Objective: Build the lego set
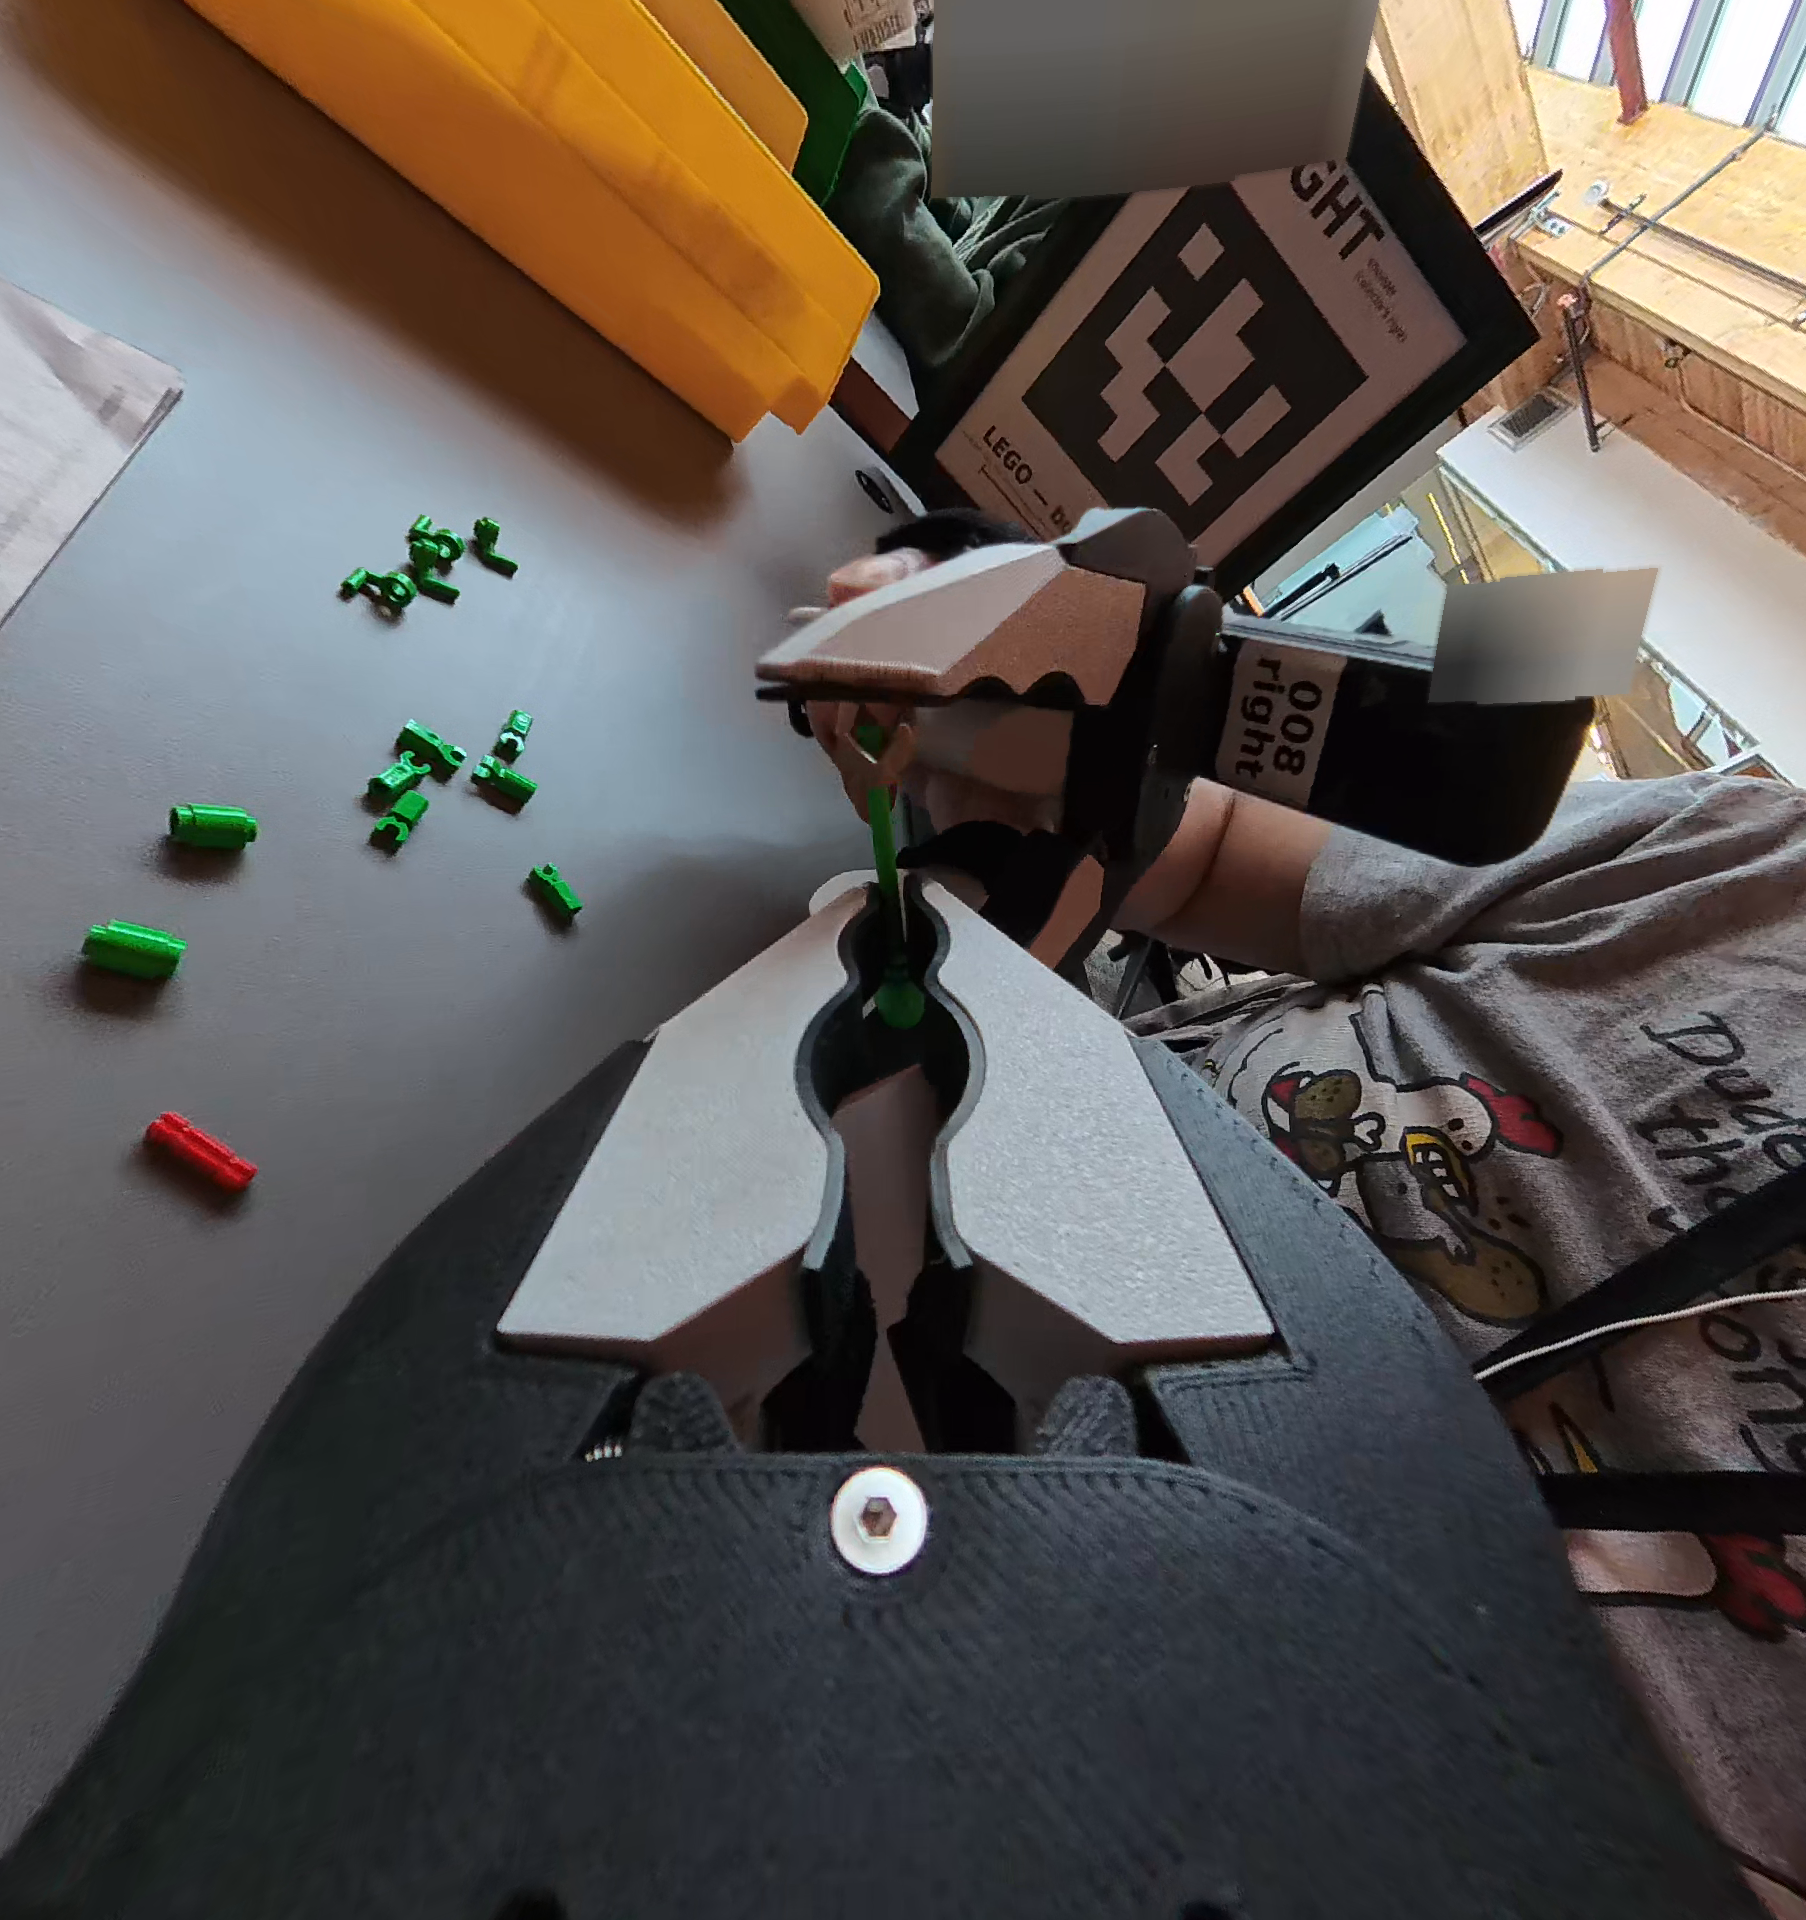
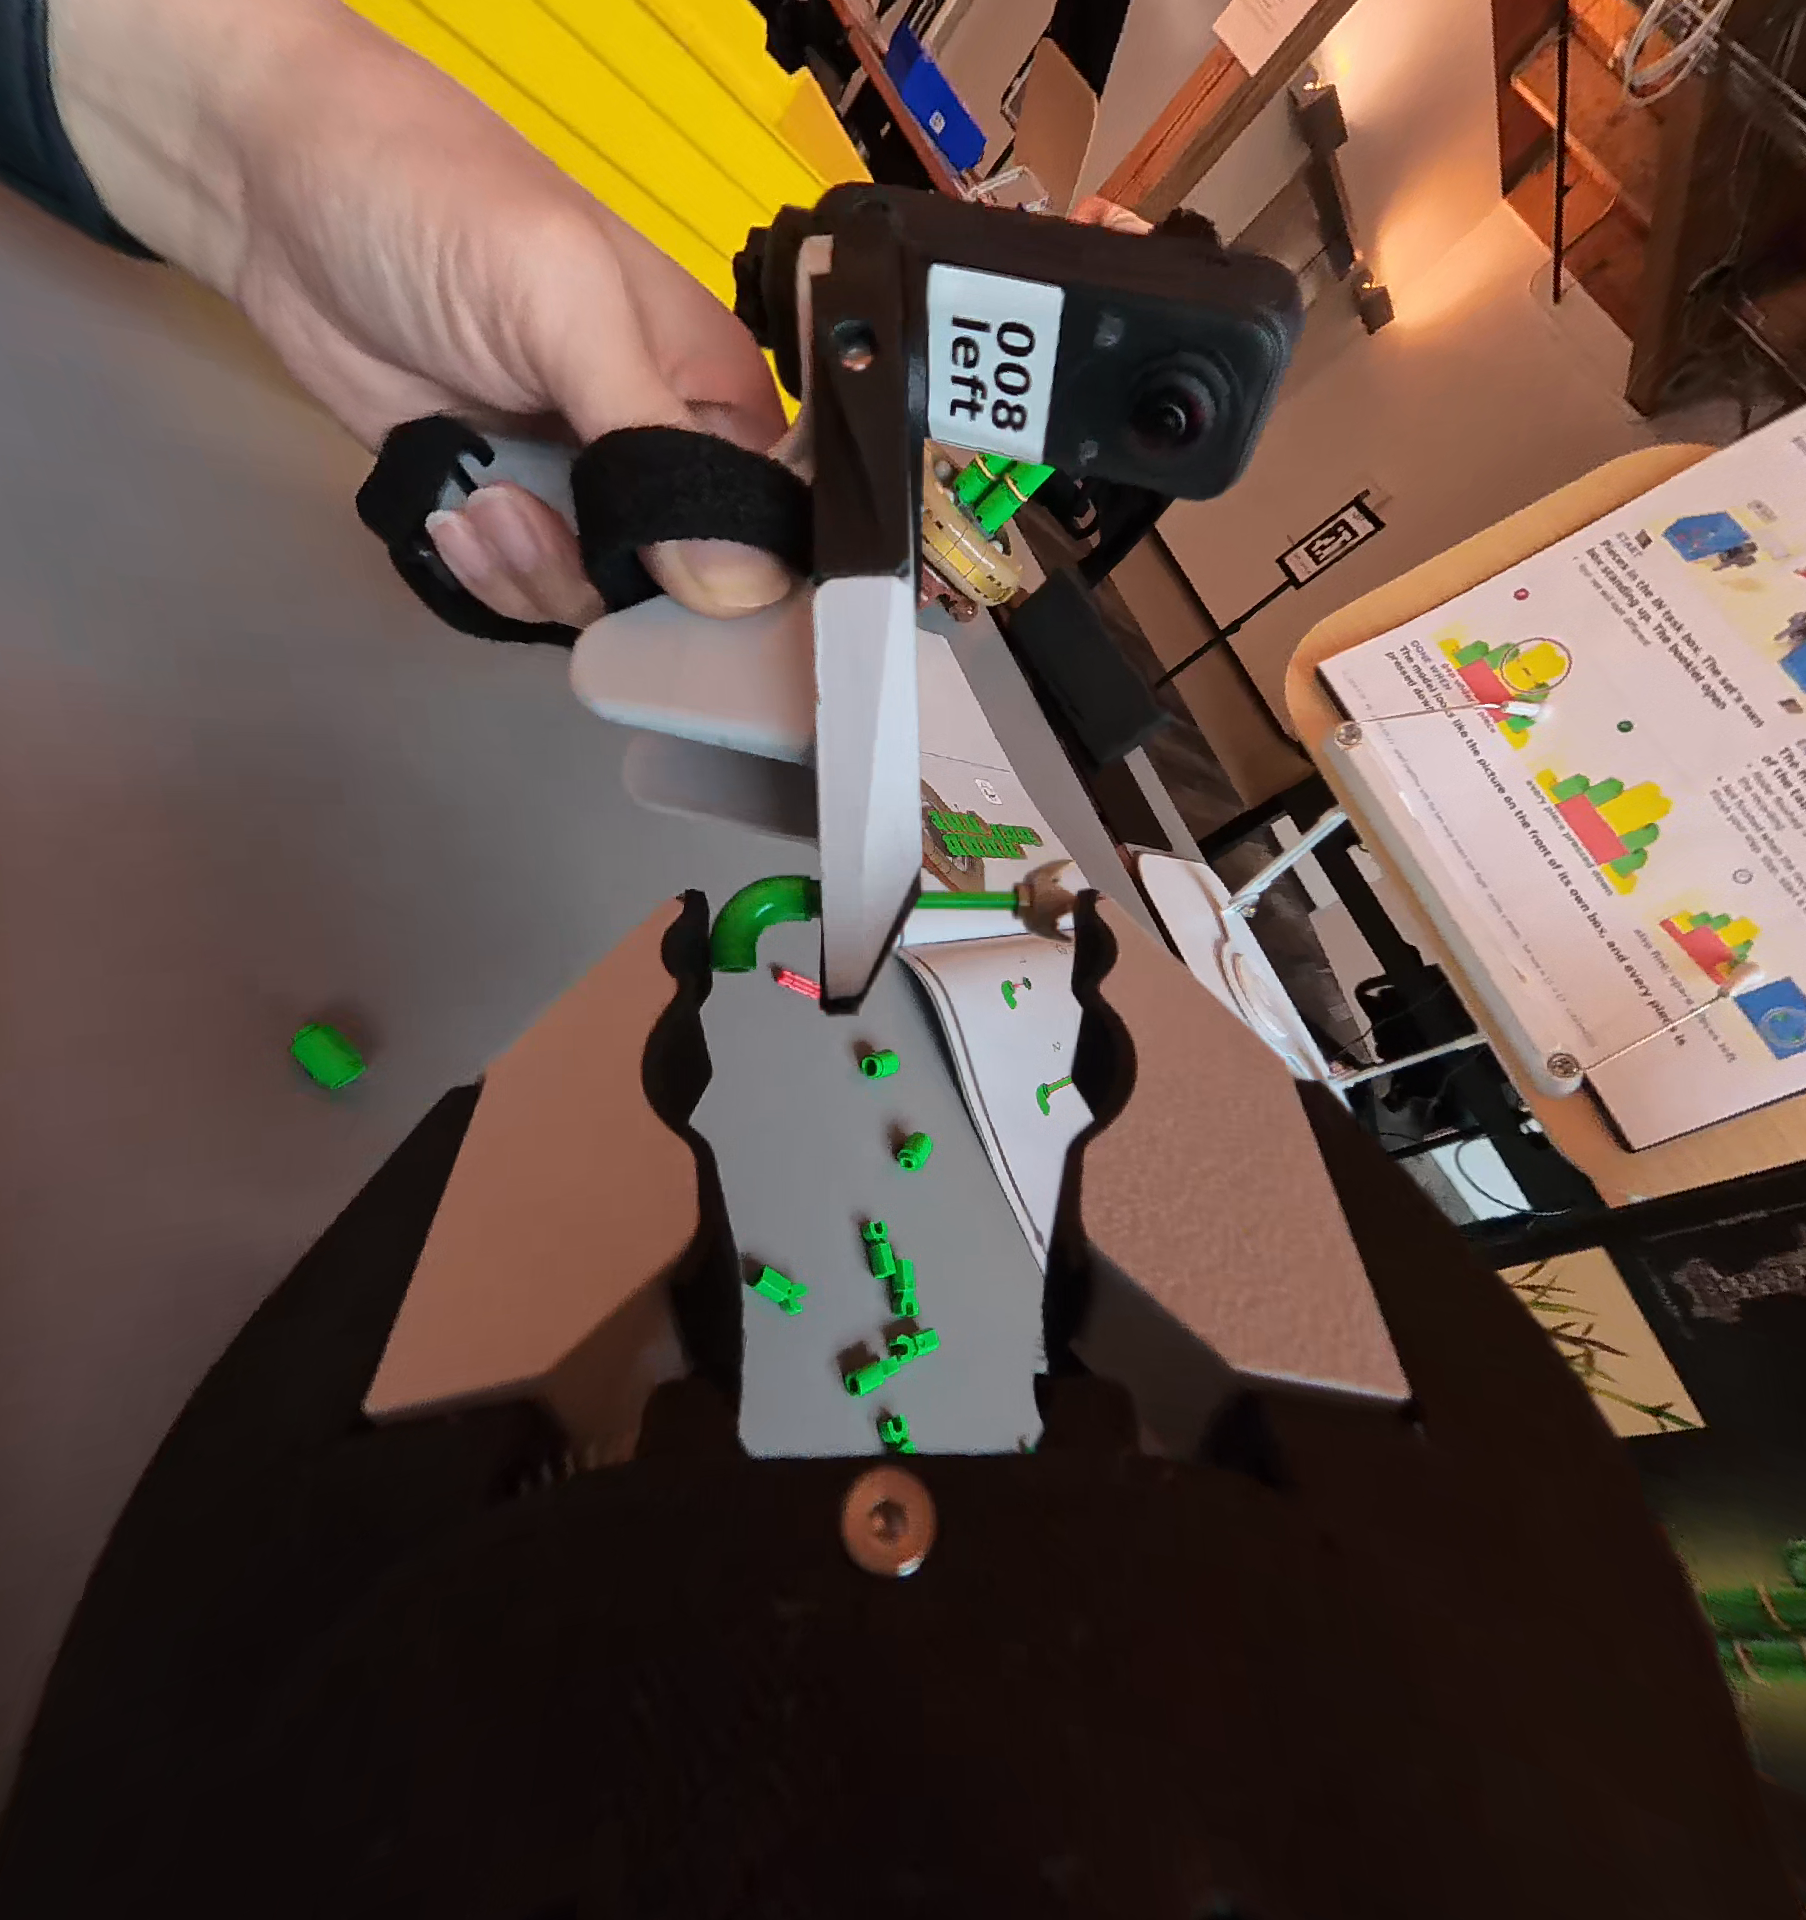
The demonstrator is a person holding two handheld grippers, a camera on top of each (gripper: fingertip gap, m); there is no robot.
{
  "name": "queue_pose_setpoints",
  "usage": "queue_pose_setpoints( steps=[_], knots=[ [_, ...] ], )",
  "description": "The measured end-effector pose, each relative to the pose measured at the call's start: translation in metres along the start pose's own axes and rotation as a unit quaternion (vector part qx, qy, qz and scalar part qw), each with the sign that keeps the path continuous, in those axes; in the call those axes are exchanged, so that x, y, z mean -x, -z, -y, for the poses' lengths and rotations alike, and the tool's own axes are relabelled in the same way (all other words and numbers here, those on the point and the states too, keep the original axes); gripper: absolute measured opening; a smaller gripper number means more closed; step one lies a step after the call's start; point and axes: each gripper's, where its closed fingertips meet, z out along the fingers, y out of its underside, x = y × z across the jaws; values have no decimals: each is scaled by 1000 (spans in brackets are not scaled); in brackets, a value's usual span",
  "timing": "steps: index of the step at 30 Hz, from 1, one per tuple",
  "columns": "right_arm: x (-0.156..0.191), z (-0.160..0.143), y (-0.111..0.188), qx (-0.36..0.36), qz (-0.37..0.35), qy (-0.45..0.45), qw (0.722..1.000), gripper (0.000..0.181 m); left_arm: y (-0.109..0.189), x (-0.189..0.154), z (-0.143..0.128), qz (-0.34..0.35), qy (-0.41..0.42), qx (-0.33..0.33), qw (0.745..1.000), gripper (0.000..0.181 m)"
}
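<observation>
My left gripper (image 1: pixel 891 904) is shut on a thin green rod (image 1: pixel 883 831) with a bulb at its near end. In the right wrist view the left gripper (image 2: pixel 857 977) comes down from above and pinches the same piece, with a curved green tube (image 2: pixel 764 920) on one side and the rod (image 2: pixel 961 900) ending in a small tan piece (image 2: pixel 1044 894) on the other. My right gripper (image 2: pixel 883 914) is open wide, its fingertips either side of this piece, the right one close to the tan end. Loose green pieces (image 1: pixel 431 769) and a red pin (image 1: pixel 200 1148) lie on the grey table.
Yellow bins (image 1: pixel 566 177) stand at the table's far side. An open booklet (image 2: pixel 992 1060) lies beyond the loose pieces (image 2: pixel 888 1330). A framed marker board (image 1: pixel 1190 353) and an instruction sheet on a stand (image 2: pixel 1605 810) are off the table. The person's arm and shirt (image 1: pixel 1501 1143) are close. My two grippers' fingertips are within a few centimetres of each other. My right tips are roughly 10 cm from the red pin (image 1: pixel 200 1148). Seen from the right wrist view (image 2: pixel 789 995) as well.
</observation>
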Motion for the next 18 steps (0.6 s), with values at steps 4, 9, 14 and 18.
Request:
queue_pose_setpoints(
  steps=[4, 9, 14, 18],
  knots=[
    [0, -1, -1, 6, 4, -17, 1000, 68, 0, 1, 1, 1, 4, -3, 1000, 0],
    [-1, -1, 0, 13, 1, -12, 1000, 67, 0, 1, 2, 2, 4, -5, 1000, 0],
    [0, -1, -1, 17, 3, -16, 1000, 66, 1, 1, 1, 6, 4, -4, 1000, 0],
    [1, -2, -1, 20, 3, -13, 1000, 66, 1, 2, 1, 10, 2, -1, 1000, 0]
  ],
)
